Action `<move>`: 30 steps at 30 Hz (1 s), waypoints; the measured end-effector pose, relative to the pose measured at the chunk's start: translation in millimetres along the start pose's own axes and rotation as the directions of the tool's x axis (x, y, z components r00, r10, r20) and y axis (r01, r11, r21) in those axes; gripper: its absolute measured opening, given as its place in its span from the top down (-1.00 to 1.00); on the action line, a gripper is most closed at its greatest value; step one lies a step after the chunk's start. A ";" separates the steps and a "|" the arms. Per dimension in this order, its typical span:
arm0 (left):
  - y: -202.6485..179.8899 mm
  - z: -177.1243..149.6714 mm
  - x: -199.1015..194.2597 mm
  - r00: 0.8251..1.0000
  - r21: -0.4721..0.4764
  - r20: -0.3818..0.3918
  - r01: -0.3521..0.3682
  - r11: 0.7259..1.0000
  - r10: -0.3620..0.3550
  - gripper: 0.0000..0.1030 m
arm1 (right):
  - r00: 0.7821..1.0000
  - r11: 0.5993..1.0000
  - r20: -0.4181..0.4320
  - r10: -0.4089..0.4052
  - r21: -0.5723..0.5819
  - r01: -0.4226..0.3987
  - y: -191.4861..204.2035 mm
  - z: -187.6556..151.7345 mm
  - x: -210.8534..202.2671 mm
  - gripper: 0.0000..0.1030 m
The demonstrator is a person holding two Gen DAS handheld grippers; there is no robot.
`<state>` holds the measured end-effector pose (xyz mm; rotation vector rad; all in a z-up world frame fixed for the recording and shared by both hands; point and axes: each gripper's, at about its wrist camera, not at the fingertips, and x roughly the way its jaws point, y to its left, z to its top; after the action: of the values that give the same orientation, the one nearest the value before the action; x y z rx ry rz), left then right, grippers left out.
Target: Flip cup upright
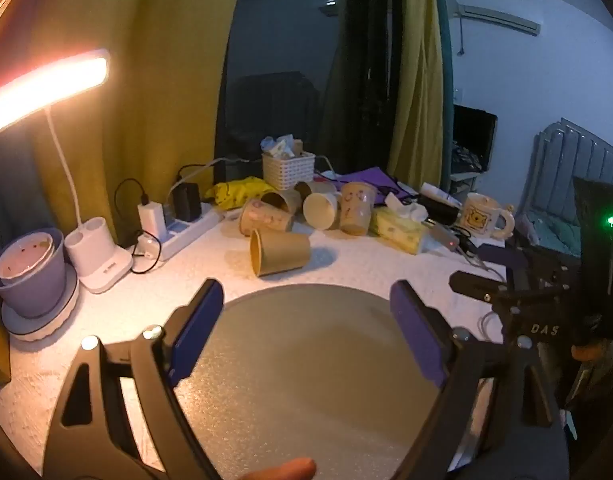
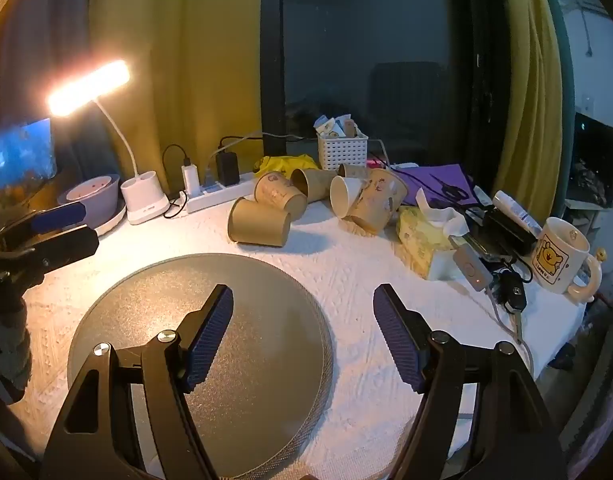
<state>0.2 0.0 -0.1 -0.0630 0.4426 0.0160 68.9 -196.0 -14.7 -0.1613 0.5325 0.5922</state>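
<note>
A plain brown paper cup point(image 1: 280, 251) lies on its side just beyond the round grey mat point(image 1: 306, 360); it also shows in the right wrist view point(image 2: 259, 224). Behind it lies a pile of several tipped paper cups point(image 1: 318, 208) point(image 2: 326, 196). My left gripper point(image 1: 306, 304) is open and empty over the mat, short of the cup. My right gripper point(image 2: 302, 304) is open and empty over the mat's right edge point(image 2: 322, 320). The right gripper's body point(image 1: 518, 304) appears at the right of the left wrist view; the left gripper's fingers point(image 2: 58, 216) appear at the left of the right wrist view.
A lit desk lamp point(image 1: 46, 88), a purple pot point(image 1: 30, 268), a power strip point(image 1: 186, 228), a white basket point(image 1: 288, 168), a tissue pack point(image 2: 426, 240), a bear mug point(image 2: 562, 256), keys and cables point(image 2: 510, 296) crowd the table's back and right.
</note>
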 end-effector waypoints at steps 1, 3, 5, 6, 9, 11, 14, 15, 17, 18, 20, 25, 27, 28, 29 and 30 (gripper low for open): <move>0.1 -0.1 -0.1 1.000 -0.004 0.005 0.005 1.000 -0.005 -0.68 | 1.000 1.000 -0.002 0.001 0.001 -0.001 0.4 -0.3 0.3 -0.47; 0.4 -0.1 -0.2 1.000 -0.011 0.004 0.010 1.000 -0.010 -0.68 | 1.000 1.000 -0.001 0.009 0.015 -0.009 -0.5 -0.6 0.6 -0.47; 0.5 -0.1 -0.1 1.000 -0.016 0.001 0.013 1.000 -0.013 -0.68 | 1.000 1.000 0.002 0.008 0.019 -0.008 -1.3 -0.7 0.5 -0.47; 0.6 -0.1 -0.1 1.000 -0.017 -0.001 0.015 1.000 -0.015 -0.68 | 1.000 1.000 -0.003 0.006 0.015 -0.006 -0.3 -0.4 1.4 -0.47; 0.2 0.3 -1.2 1.000 -0.015 -0.001 0.021 1.000 -0.021 -0.68 | 1.000 1.000 -0.005 0.004 0.013 -0.004 0.5 0.2 0.8 -0.47; -1.8 -2.8 0.7 1.000 -0.011 0.000 0.026 1.000 -0.026 -0.68 | 1.000 1.000 -0.008 0.005 0.014 -0.005 1.0 1.1 -0.2 -0.47; -5.1 -3.4 -4.0 1.000 -0.009 0.001 0.029 1.000 -0.029 -0.68 | 1.000 1.000 -0.008 0.005 0.014 -0.005 2.1 2.2 -2.3 -0.47; -6.7 -3.8 -5.9 1.000 -0.007 0.002 0.030 1.000 -0.029 -0.68 | 1.000 1.000 -0.006 0.004 0.013 -0.004 2.4 2.4 -2.8 -0.47; -5.1 -3.6 -2.6 1.000 -0.011 -0.005 0.029 1.000 -0.029 -0.68 | 1.000 1.000 -0.003 0.003 0.013 -0.003 0.2 2.2 -1.3 -0.47; -6.4 -4.0 -3.5 1.000 -0.009 -0.005 0.028 1.000 -0.028 -0.68 | 1.000 1.000 -0.002 0.001 0.014 -0.001 -0.5 1.7 -0.3 -0.47; -4.1 -3.6 -2.4 1.000 -0.016 -0.006 0.031 0.999 -0.031 -0.68 | 1.000 1.000 0.000 0.000 0.014 0.000 0.8 1.9 -1.5 -0.47; -4.7 -4.0 -0.9 0.999 -0.026 -0.016 0.040 0.999 -0.041 -0.68 | 1.000 1.000 0.002 0.002 0.015 -0.002 -1.8 1.9 -2.3 -0.47; -5.2 -4.1 -1.0 0.999 -0.028 -0.017 0.041 0.999 -0.041 -0.68 | 1.000 1.000 0.003 0.002 0.015 -0.002 -1.9 1.7 -2.4 -0.47; -5.6 -4.2 -0.6 0.999 -0.025 -0.017 0.039 0.999 -0.039 -0.68 | 1.000 1.000 0.002 0.001 0.014 -0.001 -1.2 2.0 -1.7 -0.47; -6.0 -4.4 -0.7 0.999 -0.024 -0.017 0.037 0.999 -0.038 -0.68 | 1.000 1.000 0.002 -0.001 0.014 0.001 -0.7 2.1 -1.8 -0.47; -5.1 -4.6 -0.1 0.999 -0.024 -0.018 0.037 0.999 -0.037 -0.68 | 1.000 1.000 0.002 0.000 0.014 0.000 -1.2 1.7 -1.7 -0.47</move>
<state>-1.8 -5.3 -4.0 -0.0946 0.4593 -0.0160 69.1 -197.4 -12.3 -0.1475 0.5348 0.5881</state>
